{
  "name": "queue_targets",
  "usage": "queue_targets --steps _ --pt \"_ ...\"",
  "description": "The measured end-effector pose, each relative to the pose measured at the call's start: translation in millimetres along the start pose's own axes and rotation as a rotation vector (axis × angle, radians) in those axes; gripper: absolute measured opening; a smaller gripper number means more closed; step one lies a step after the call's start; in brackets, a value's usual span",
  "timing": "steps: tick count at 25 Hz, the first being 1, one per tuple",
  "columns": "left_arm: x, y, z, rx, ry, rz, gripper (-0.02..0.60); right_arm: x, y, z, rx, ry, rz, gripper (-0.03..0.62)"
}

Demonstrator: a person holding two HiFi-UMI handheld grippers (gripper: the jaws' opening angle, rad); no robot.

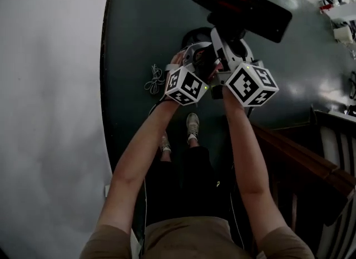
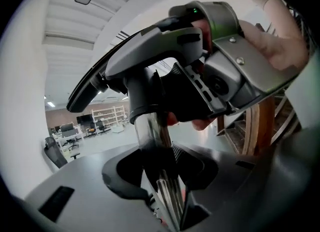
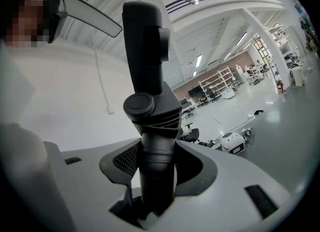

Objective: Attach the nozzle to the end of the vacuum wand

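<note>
Left gripper view: vacuum wand (image 2: 154, 141) is clamped by left gripper (image 2: 167, 201), long axis running straight up into the collar of the nozzle (image 2: 145, 64), which is clenched at its neck by right gripper (image 3: 155, 196) just beyond.

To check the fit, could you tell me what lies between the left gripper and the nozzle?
Only a stretch of the shiny wand, running from the left gripper into the nozzle; the left gripper view shows it.

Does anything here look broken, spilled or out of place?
Nothing looks broken or spilled. The only stray item is a small coiled cord lying loose on the dark floor.
</note>
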State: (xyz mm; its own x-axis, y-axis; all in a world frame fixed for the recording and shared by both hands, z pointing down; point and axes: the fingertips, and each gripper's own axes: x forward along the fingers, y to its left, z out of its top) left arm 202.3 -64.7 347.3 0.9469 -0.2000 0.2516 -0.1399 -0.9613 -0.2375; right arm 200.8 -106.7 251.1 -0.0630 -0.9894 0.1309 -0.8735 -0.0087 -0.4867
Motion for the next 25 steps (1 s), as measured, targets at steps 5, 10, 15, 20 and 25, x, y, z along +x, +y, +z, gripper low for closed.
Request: queue_targets --steps 5,10,15,20,25 --pt "-64 27 -27 -0.057 0.021 0.067 0.217 30 20 -26 -0.072 0.143 0.185 0.408" --pt "-299 -42 -118 -0.309 0.272 0.167 0.236 -103 20 -18 -0.002 0.040 0.173 0.440" --pt "-440 -141 -123 -0.436 0.466 0.112 0.236 -272 5 -93 0.216 0.178 -0.002 0.440" --pt "-465 -148 -84 -0.472 0.363 0.156 0.236 -340 67 -111 0.171 0.264 0.034 0.440" --pt "-463 -185 5 -0.427 0.230 0.162 0.236 -368 158 -73 0.070 0.253 0.206 0.440"
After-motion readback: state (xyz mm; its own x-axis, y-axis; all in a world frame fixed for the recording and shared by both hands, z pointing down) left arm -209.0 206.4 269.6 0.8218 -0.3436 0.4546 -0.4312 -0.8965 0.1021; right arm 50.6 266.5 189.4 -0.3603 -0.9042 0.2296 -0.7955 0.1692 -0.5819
